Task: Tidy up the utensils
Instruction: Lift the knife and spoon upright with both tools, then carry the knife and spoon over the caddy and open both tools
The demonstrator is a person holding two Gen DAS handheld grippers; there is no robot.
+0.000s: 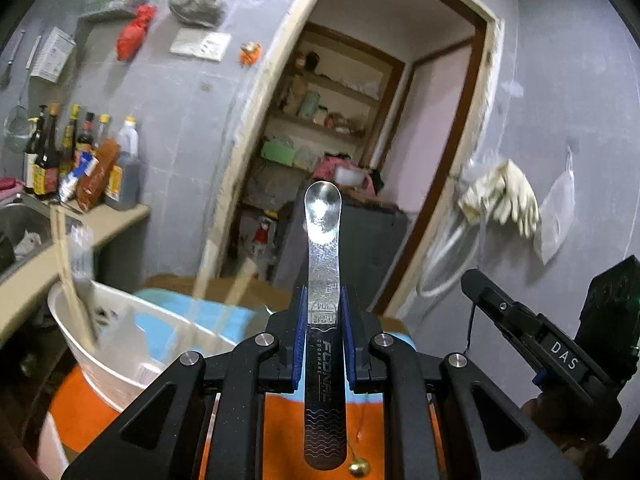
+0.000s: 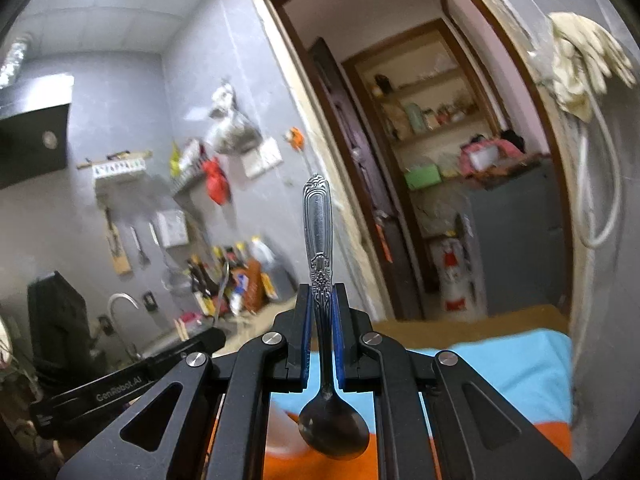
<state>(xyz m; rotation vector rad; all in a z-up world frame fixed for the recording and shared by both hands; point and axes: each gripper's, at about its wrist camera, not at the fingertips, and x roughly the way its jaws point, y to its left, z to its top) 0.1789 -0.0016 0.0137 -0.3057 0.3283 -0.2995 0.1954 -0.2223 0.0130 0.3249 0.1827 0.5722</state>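
Gripping a flat steel spoon by its handle, the left tongs stand narrow, blue pads pressed to both sides of the stem; the small bowl points up and away, and the dark printed end of the handle runs back under the camera. The right tongs are likewise closed narrow on a patterned spoon, but reversed: the ornate handle points forward and the round bowl hangs back near the camera.

Just left of the left tongs sits a white tub with pale chopsticks leaning inside it, blurred; what else lies in it cannot be made out. The tub rests on a cloth of blue and orange, which also shows beneath the right tongs. At the right edge of the left view the right tongs appear from the side, well apart from the steel spoon.

Farther left, a tabletop carries a row of sauce bottles beside a steel sink. A red bag and a grey sack hang on the grey wall above. Straight ahead of both spoons an open doorway shows shelves crowded with jars and boxes. Pale rubber gloves hang on the wall right of the door frame, over a looped white hose.
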